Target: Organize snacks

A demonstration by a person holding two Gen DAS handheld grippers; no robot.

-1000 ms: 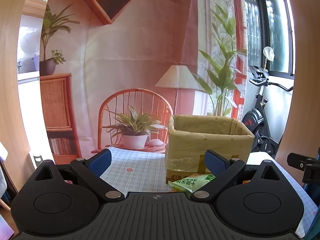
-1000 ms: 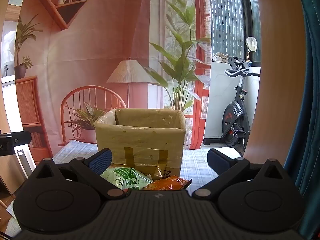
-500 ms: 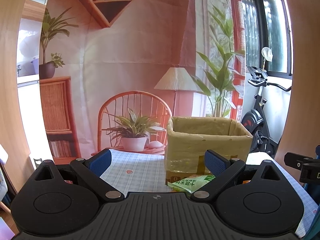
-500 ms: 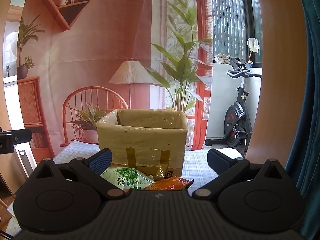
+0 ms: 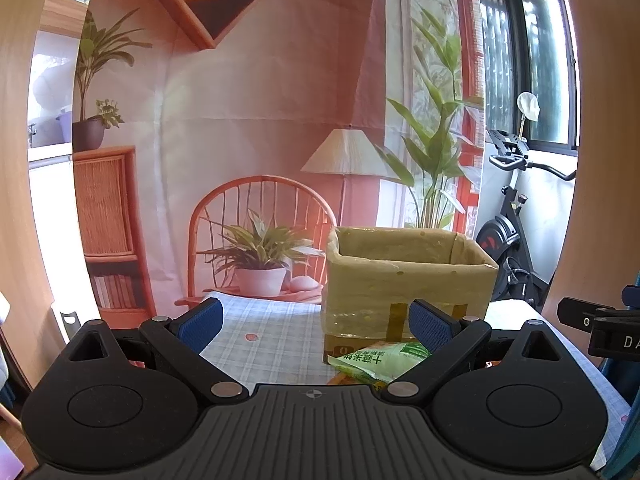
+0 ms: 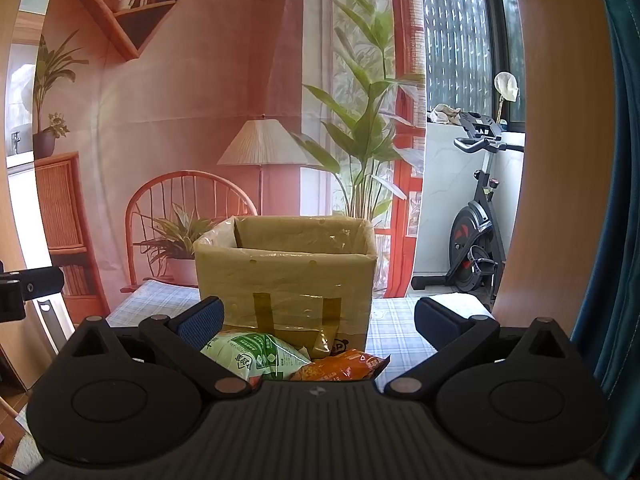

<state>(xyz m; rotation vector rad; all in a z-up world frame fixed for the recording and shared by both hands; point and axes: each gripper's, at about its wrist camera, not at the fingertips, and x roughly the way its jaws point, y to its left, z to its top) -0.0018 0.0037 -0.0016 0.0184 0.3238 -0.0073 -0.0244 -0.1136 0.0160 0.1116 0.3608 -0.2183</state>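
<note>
An open cardboard box [image 5: 404,280] [image 6: 286,276] wrapped in clear plastic stands on the checked tablecloth [image 5: 264,340]. A green snack bag [image 5: 380,358] [image 6: 256,354] lies in front of the box, and beside it an orange snack bag [image 6: 344,366]. My left gripper [image 5: 316,324] is open and empty, hovering left of the box with the green bag near its right finger. My right gripper [image 6: 320,318] is open and empty, held just behind both bags and facing the box. Each gripper's black body edges into the other's view.
A printed backdrop with a chair, lamp and plants hangs behind the table. An exercise bike [image 6: 476,236] stands by the window at the right. A teal curtain [image 6: 616,200] hangs at the far right. Wooden panels frame both sides.
Both views have tilted slightly, so the box and bags sit a little lower in frame. Both grippers stay open; the bags have not moved.
</note>
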